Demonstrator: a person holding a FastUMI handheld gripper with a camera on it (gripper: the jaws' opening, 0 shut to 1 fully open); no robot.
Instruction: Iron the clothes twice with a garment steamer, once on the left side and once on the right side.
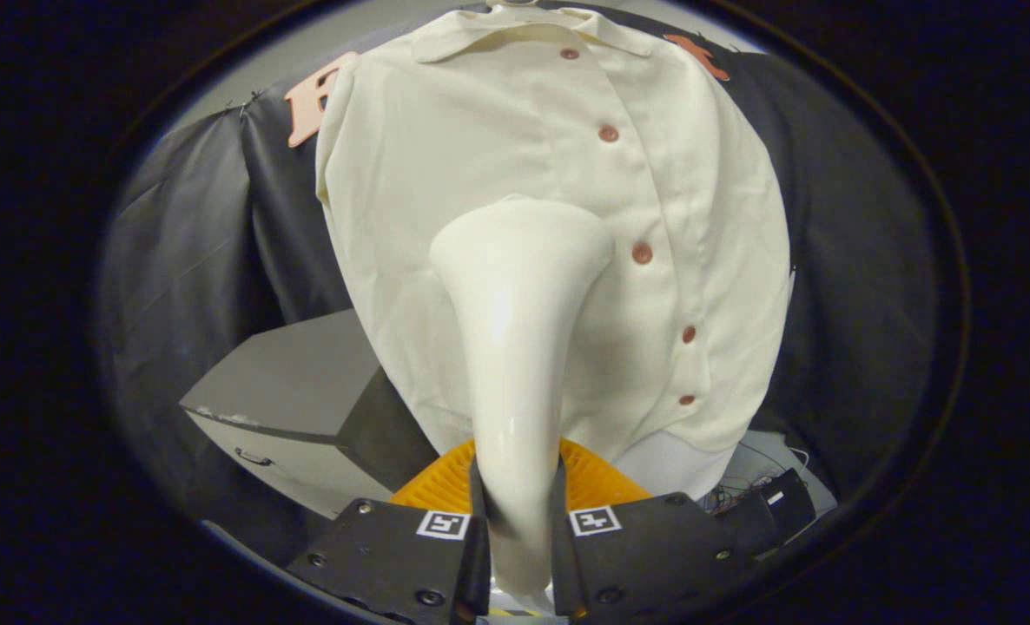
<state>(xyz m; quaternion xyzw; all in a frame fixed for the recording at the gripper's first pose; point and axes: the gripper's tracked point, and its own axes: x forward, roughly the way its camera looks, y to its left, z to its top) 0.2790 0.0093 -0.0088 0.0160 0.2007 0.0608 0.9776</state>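
Note:
A cream button-up shirt (524, 139) hangs on a hanger in front of the black cloth wall, its row of reddish buttons (642, 253) running down right of centre. My gripper (519, 512) is shut on the white garment steamer (515, 347), both fingers pressing on its slim handle. The steamer's wide head (522, 239) reaches up ahead of the fingers and lies against the shirt's left half, just left of the button row, about mid-height.
A grey box or table (289, 382) with a white front stands below and left of the shirt. An orange ribbed part (597, 477) sits just behind the fingers. Some cables (758, 473) lie low on the right.

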